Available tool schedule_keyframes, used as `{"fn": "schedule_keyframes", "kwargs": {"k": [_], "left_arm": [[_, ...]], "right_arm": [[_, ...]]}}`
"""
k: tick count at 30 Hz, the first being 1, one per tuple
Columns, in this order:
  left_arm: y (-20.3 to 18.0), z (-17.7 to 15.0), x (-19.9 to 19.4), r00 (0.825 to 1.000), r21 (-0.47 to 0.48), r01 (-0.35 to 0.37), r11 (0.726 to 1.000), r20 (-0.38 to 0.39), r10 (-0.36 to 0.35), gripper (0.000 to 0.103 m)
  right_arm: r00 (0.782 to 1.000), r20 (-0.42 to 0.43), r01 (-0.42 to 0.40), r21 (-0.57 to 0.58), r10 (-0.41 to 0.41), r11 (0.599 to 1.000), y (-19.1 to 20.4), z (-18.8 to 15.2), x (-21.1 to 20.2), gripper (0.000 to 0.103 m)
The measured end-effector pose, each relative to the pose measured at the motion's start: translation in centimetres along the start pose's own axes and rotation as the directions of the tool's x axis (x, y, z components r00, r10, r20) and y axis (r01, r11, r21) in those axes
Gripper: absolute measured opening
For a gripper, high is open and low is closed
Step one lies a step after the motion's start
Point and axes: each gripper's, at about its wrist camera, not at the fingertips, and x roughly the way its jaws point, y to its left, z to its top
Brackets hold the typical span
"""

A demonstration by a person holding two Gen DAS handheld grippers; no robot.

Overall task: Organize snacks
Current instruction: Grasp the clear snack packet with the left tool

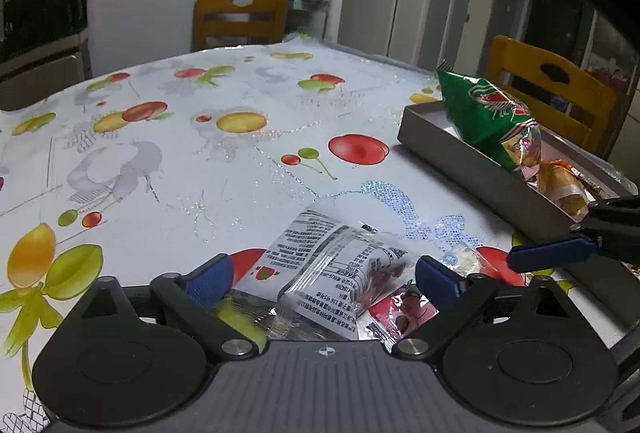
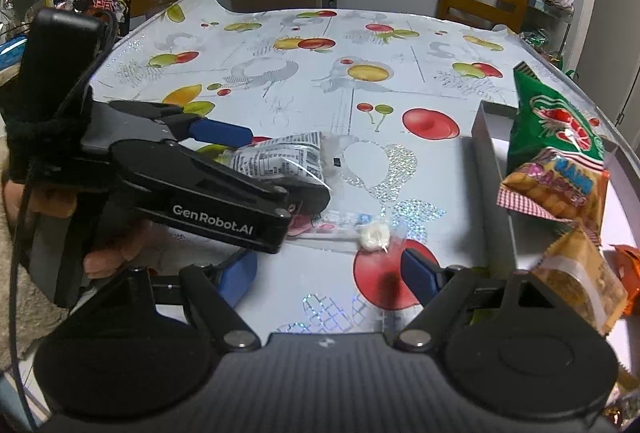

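Lying on the fruit-print tablecloth: clear printed packet, between the wide-open fingers of the left gripper, not clamped. Right gripper spread, empty, near white candy. Grey box holds green bag.

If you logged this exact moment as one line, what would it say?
left gripper: open around white packet | right gripper: open, near small candy | grey box: holds green bag
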Motion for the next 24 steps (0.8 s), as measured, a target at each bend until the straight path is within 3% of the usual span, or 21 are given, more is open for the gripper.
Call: {"fn": "schedule_keyframes", "kwargs": {"k": [5, 16, 24], "left_arm": [[0.0, 0.0, -0.2, 1.0, 0.003, -0.025, 1.0, 0.015, 0.025, 0.072], [1.3, 0.2, -0.6, 0.995, -0.069, -0.086, 0.994, 0.04, 0.089, 0.065], [1.9, 0.4, -0.7, 0.993, -0.108, -0.103, 0.989, 0.048, 0.109, 0.063]], "right_arm": [[1.0, -0.016, 0.007, -0.007, -0.007, 1.0, 0.4, 0.0, 0.9, 0.08], [0.999, -0.01, 0.047, 0.013, -0.047, 0.999, 0.5, 0.0, 1.3, 0.08], [0.992, 0.079, 0.105, -0.12, -0.096, 0.987, 0.9, 0.3, 1.4, 0.08]]}}
